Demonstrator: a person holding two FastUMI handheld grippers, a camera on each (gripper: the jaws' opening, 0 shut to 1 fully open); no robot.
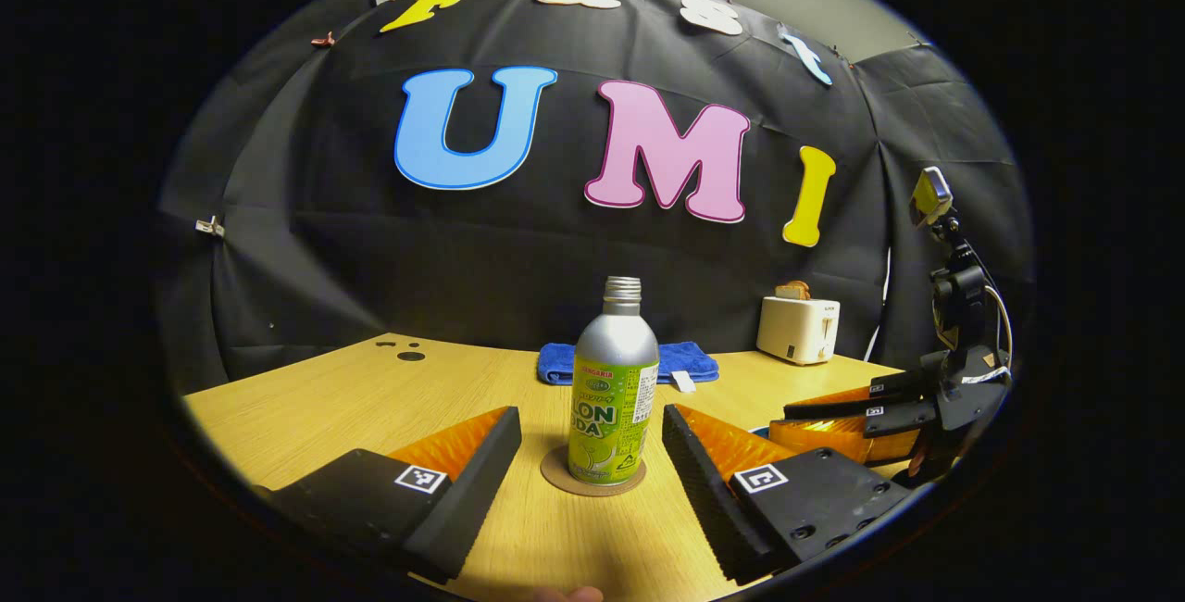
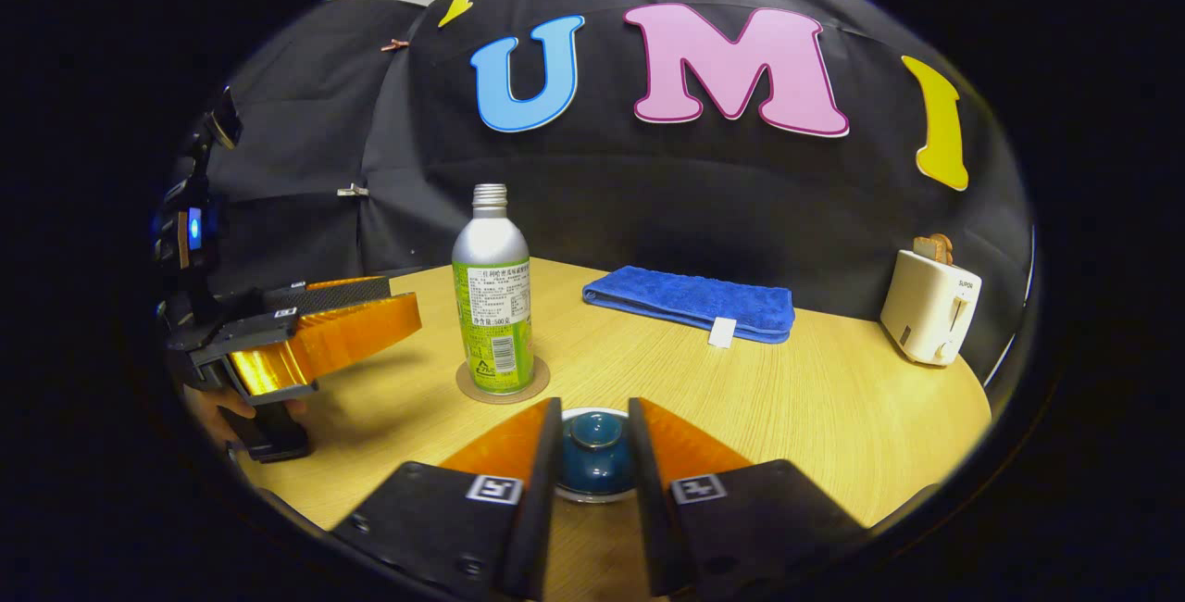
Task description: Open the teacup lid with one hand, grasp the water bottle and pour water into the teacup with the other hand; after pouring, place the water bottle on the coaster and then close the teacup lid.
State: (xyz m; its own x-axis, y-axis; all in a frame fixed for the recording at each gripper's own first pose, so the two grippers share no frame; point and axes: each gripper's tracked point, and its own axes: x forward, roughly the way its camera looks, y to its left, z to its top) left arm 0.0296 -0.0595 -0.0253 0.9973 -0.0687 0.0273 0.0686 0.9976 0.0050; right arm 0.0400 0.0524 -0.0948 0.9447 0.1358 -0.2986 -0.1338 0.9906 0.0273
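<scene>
A silver bottle with a green label [image 1: 613, 380] [image 2: 491, 306] stands upright and uncapped on a round brown coaster [image 1: 555, 477] [image 2: 467, 389]. My left gripper [image 1: 592, 426] is open, one finger on each side of the bottle with a gap to both. It also appears at the left of the right gripper view [image 2: 403, 301]. In the right gripper view, the dark blue teacup lid [image 2: 595, 454] sits between the fingers of my right gripper [image 2: 595, 412], which are closed against its sides. The cup under it is mostly hidden. The right gripper [image 1: 833, 412] also appears at the right of the left gripper view.
A folded blue towel [image 1: 690, 361] [image 2: 690, 304] lies behind the bottle near the wall. A white toaster [image 1: 798, 329] [image 2: 929, 319] with bread in it stands at the back right. The wooden table [image 2: 833, 398] has a rounded edge at the right.
</scene>
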